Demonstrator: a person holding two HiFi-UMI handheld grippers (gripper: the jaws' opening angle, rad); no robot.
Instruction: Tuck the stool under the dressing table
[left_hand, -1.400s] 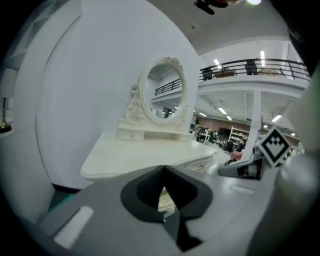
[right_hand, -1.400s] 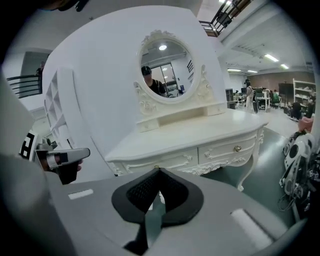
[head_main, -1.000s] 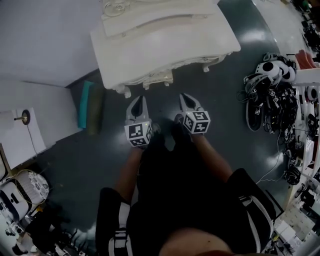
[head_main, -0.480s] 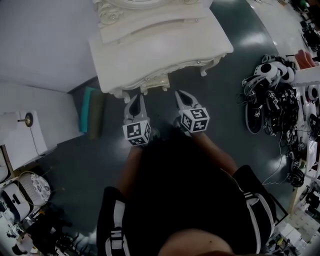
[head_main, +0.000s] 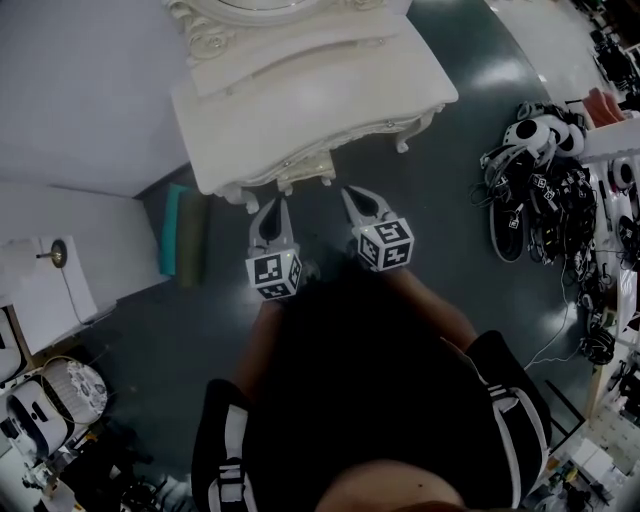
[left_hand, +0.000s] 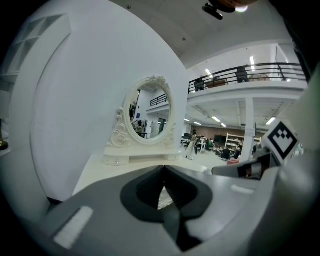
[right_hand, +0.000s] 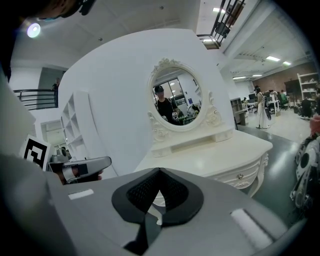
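The white dressing table stands against the wall, with its oval mirror on top; the mirror also shows in the left gripper view. No stool shows in any view. My left gripper is shut and empty, its tip just short of the table's front edge. My right gripper is beside it, also shut and empty, pointing at the same edge. In the gripper views the left gripper and the right gripper aim over the tabletop. My dark torso hides the floor below the grippers.
A teal and olive roll lies on the dark floor left of the table. A white cabinet stands at the left. A heap of headsets and cables lies at the right, by shelves.
Both grippers have come closer to the table's front edge and risen a little. They stay shut. The table sits further up and left in the head view.
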